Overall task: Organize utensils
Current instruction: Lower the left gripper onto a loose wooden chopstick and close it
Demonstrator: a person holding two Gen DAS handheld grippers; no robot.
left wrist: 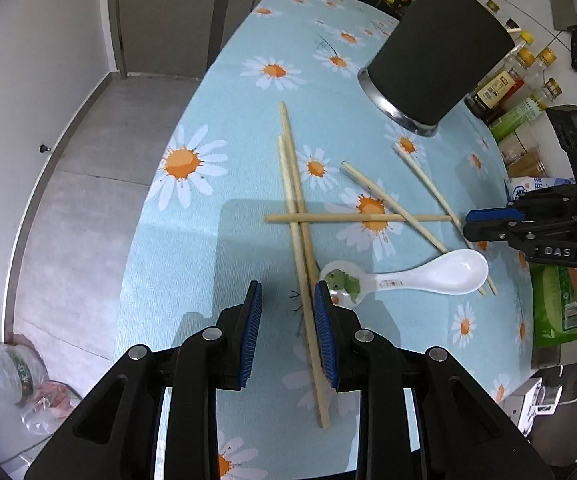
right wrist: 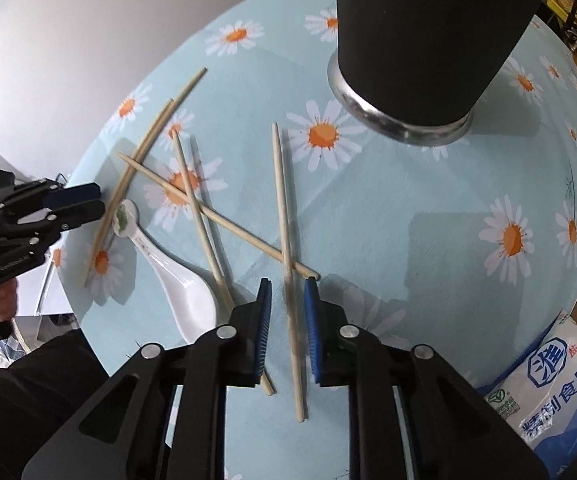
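Your left gripper (left wrist: 287, 300) hangs over the daisy tablecloth (left wrist: 208, 208) with its jaws spread; a pair of chopsticks (left wrist: 300, 248) runs up between the pads, close to the right one, but nothing pinches them. Your right gripper (right wrist: 287, 300) points down at a single chopstick (right wrist: 284, 220) lying between its blue pads (right wrist: 311, 320), with a gap on each side, so it is not gripped. More loose chopsticks (right wrist: 192, 200) cross each other on the cloth beside a white ceramic spoon (right wrist: 180, 288). Beyond them stands the black utensil holder (right wrist: 420, 40) with a metal base.
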